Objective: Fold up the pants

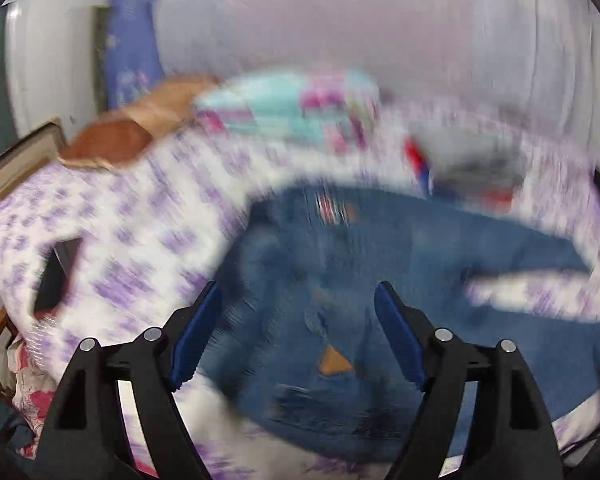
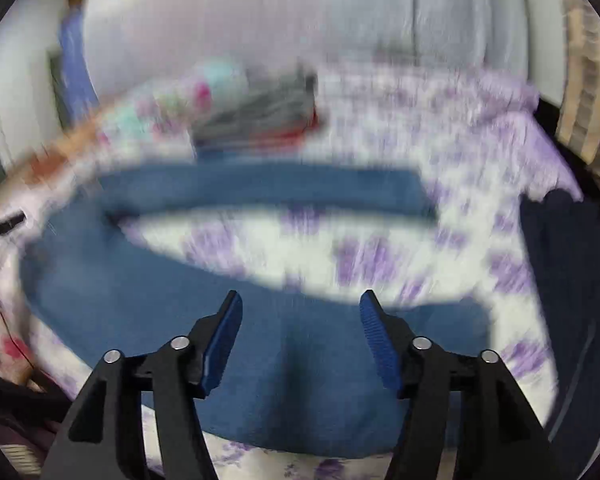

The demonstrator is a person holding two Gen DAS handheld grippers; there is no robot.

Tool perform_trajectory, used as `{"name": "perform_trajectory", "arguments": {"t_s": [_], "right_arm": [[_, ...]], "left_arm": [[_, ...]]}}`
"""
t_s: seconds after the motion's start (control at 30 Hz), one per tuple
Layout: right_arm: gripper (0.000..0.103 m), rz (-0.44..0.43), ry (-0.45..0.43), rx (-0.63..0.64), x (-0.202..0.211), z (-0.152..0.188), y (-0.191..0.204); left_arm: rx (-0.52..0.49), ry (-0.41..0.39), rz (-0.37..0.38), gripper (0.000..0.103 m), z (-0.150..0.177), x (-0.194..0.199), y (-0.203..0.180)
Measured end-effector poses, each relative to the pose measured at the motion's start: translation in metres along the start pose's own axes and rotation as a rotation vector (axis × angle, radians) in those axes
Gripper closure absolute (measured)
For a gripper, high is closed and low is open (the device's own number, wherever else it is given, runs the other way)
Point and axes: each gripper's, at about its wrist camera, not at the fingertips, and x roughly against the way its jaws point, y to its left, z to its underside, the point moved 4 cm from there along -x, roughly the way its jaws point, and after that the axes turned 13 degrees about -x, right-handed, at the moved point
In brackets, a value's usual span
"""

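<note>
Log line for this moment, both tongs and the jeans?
left tongs: open, empty | right tongs: open, empty | jeans: spread on floral bedsheet, legs apart, unfolded | frames: motion-blurred

A home bedroom — a bed (image 2: 440, 152) under a purple-flowered white sheet, folded clothes (image 2: 256, 116) stacked near the pale wall (image 1: 340, 20), a patterned pillow (image 1: 292, 108).

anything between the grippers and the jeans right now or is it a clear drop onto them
Nothing visible is in the way. The left gripper and the right gripper are both open, with only blue jeans showing between their fingers. The folded stack lies farther back on the bedsheet.
</note>
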Motion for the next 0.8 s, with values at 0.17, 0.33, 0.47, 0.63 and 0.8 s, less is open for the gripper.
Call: {"name": "perform_trajectory", "arguments": {"t_s": [0.17, 0.33, 0.47, 0.63, 0.8], "right_arm": [[0.033, 0.005, 0.053, 0.015, -0.014, 0.023, 0.002], [0.016, -0.156, -0.063, 0.072, 0.031, -0.027, 0.04], [0.009, -0.23, -0.087, 0.181, 0.031, -0.068, 0.097], [0.008, -0.283, -0.031, 0.339, -0.016, -0.123, 0.192], [0.008, -0.241, 0.039, 0.446, -0.095, -0.159, 0.265]], "left_arm": [[0.064, 0.102, 0.093, 0.027, 0.028, -0.042, 0.005], [0.092, -0.039, 0.127, 0.007, -0.016, -0.003, 0.033], [0.119, -0.062, 0.066, 0.005, -0.057, -0.017, 0.068], [0.174, 0.099, 0.135, 0.005, -0.093, -0.091, 0.096], [0.203, 0.229, 0.175, 0.005, -0.108, -0.158, 0.096]]}}
